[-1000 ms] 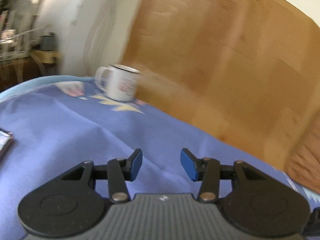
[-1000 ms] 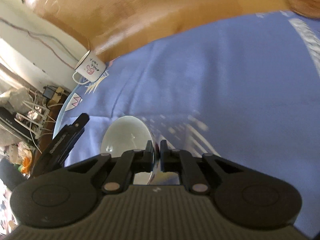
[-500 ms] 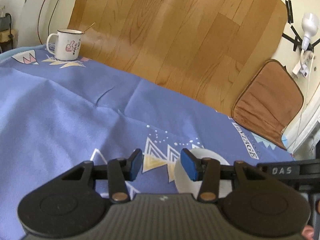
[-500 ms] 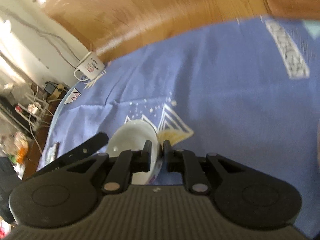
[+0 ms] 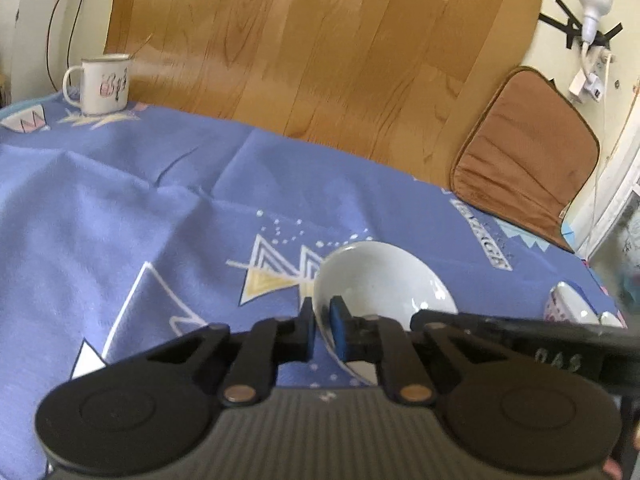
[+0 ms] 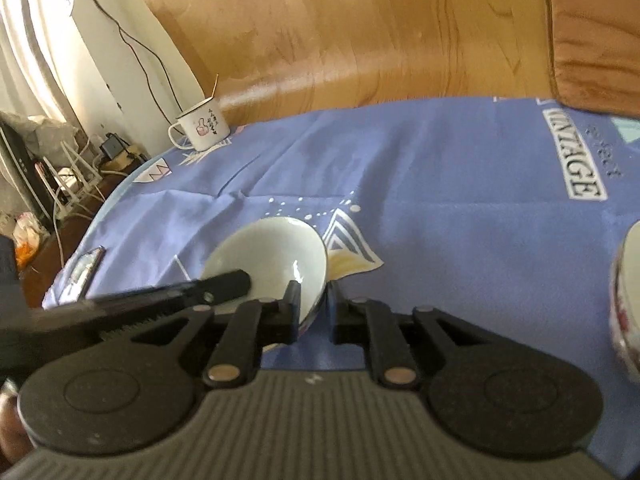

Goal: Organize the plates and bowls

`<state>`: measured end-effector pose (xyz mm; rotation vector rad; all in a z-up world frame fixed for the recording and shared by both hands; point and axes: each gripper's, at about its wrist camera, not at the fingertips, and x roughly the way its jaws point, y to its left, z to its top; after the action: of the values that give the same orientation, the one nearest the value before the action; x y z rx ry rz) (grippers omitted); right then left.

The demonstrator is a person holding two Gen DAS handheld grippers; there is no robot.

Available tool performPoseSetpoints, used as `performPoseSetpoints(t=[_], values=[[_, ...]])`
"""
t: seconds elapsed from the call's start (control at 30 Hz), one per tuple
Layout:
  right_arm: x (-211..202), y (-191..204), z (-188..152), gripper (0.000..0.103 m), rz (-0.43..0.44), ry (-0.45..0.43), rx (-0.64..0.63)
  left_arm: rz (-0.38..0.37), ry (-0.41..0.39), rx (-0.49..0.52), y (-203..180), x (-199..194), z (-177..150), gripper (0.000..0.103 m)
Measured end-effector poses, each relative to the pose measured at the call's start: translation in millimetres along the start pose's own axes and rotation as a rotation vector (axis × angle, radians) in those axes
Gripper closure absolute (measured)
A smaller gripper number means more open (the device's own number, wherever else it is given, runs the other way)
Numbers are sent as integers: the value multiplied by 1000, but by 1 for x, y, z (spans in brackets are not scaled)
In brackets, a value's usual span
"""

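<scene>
White bowl over blue tablecloth, pinched on both sides: left gripper clamps its left rim, right gripper clamps its right rim. Second bowl further right. Enamel mug far left.

"VINTAGE" reads in white capitals on the blue tablecloth near its right edge; other markings are illegible.
</scene>
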<state>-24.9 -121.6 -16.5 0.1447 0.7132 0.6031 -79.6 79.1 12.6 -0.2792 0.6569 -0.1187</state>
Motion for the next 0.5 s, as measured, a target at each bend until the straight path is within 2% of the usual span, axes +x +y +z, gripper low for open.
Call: performPoseSetpoints(t=[0.13,0.3,0.5], values=[[-21,-8,4,92,1,-79,8,-35,-34,21,-18,-10,12,95],[-61,-25,11,93,-68,-200,-21,-98,-66,91,-65,-9,26,95],[-107,-59,7,93,-194,-289,-29,-227,-9,133,-122,10,33,95]])
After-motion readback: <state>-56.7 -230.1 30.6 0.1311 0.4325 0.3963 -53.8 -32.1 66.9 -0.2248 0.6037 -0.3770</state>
